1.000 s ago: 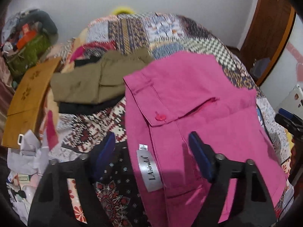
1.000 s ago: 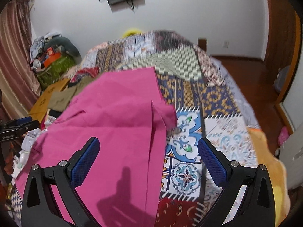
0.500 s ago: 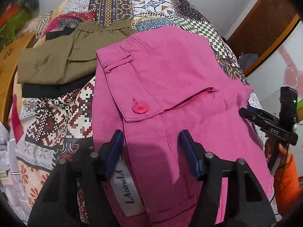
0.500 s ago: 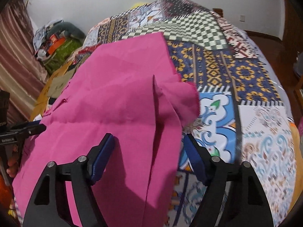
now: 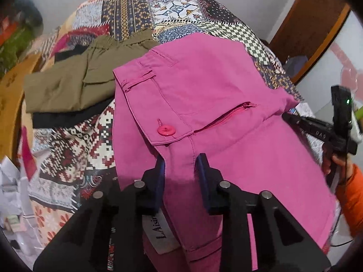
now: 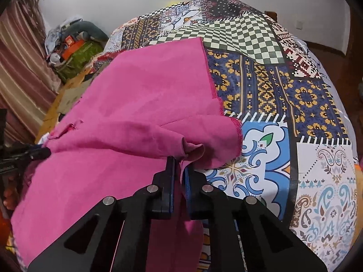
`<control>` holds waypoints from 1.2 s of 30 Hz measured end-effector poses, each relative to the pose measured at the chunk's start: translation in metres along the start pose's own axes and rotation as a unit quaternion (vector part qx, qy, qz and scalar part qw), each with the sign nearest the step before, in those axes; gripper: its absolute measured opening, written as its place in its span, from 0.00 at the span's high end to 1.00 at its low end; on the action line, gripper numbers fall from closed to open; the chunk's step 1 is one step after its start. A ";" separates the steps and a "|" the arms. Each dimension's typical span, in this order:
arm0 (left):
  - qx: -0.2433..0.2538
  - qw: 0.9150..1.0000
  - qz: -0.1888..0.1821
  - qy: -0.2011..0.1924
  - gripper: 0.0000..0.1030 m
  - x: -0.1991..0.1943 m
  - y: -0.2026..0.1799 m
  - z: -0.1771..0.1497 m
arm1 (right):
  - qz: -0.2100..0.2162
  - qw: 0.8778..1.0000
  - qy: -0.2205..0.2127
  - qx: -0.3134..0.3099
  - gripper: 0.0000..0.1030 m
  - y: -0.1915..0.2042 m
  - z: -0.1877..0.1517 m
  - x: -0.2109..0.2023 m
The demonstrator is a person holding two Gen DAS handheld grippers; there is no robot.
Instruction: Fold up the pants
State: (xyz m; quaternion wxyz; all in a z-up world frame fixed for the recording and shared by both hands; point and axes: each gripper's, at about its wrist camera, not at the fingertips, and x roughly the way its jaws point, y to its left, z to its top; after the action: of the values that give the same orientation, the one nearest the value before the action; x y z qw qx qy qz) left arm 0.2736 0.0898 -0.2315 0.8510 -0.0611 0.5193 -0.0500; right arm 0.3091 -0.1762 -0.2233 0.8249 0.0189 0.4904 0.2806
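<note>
Pink pants (image 5: 204, 86) lie spread on the patchwork bed, waistband and pink button (image 5: 166, 129) nearest my left gripper (image 5: 180, 170). Its jaws are closing, and a ridge of waistband fabric by the fly sits pinched between the blue pads. A white brand label (image 5: 163, 233) shows just below. In the right wrist view the leg end of the pants (image 6: 136, 95) is bunched up, and my right gripper (image 6: 179, 170) is shut on the gathered hem edge. The right gripper's body (image 5: 329, 131) also shows at the far right of the left wrist view, held by a hand with an orange sleeve.
Folded olive pants (image 5: 74, 86) rest on a black garment (image 5: 68, 117) at the bed's left side. The patchwork quilt (image 6: 283, 90) stretches right of the pink pants. A clutter pile (image 6: 74, 43) and a curtain (image 6: 20, 68) stand left; a wooden door (image 5: 313, 34) stands right.
Both grippers came down onto the pink pants and their jaws narrowed. The right one went from wide open to shut on the hem, bunching it; the left one closed in around the waistband.
</note>
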 end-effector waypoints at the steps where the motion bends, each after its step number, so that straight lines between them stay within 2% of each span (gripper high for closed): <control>1: 0.007 1.000 0.006 -0.002 0.75 0.000 0.000 0.000 | -0.005 1.000 0.000 -0.002 0.96 0.000 0.000 0.000; 6: 0.006 1.000 0.001 -0.005 0.74 0.003 0.006 -0.002 | -0.028 0.999 0.011 -0.016 0.98 0.001 0.002 0.003; 11: -0.001 1.000 -0.007 0.000 0.71 0.000 0.010 -0.001 | -0.026 0.999 0.026 -0.009 0.96 -0.001 0.005 0.003; 16: 0.000 1.000 0.009 -0.014 0.71 -0.014 0.015 0.003 | -0.035 0.999 0.019 -0.004 0.93 -0.004 0.004 -0.021; 19: -0.005 1.000 0.013 -0.026 0.69 -0.020 0.020 0.012 | -0.042 0.999 -0.001 0.001 0.77 -0.006 0.006 -0.038; 21: -0.017 0.999 0.011 -0.030 0.66 -0.019 0.026 0.021 | -0.046 0.999 -0.023 0.007 0.59 -0.009 0.010 -0.048; 22: -0.023 0.999 0.008 -0.029 0.64 -0.017 0.028 0.026 | -0.050 0.998 -0.035 0.008 0.55 -0.010 0.013 -0.052; 24: -0.035 0.999 0.003 -0.023 0.61 -0.010 0.034 0.033 | -0.058 0.997 -0.054 0.012 0.40 -0.011 0.020 -0.057; 25: -0.040 0.999 0.001 -0.018 0.59 -0.006 0.036 0.036 | -0.061 0.996 -0.063 0.016 0.37 -0.013 0.024 -0.058; 26: -0.045 0.999 -0.001 -0.012 0.57 -0.001 0.037 0.039 | -0.063 0.995 -0.069 0.019 0.34 -0.014 0.027 -0.058; 30: -0.064 0.998 -0.013 0.026 0.53 0.023 0.040 0.045 | -0.063 0.995 -0.071 0.031 0.34 -0.021 0.039 -0.043; 32: -0.070 0.997 -0.021 0.039 0.41 0.031 0.040 0.046 | -0.057 0.996 -0.059 0.037 0.34 -0.024 0.042 -0.031; 36: -0.056 0.997 -0.027 0.042 0.39 0.039 0.033 0.045 | -0.033 0.998 -0.023 0.052 0.34 -0.029 0.040 -0.002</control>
State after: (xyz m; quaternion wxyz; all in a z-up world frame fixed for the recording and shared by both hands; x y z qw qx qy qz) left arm 0.3318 0.1187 -0.2506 0.8218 -0.1210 0.5548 -0.0464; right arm 0.3543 -0.1918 -0.2097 0.8429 0.0515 0.4852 0.2269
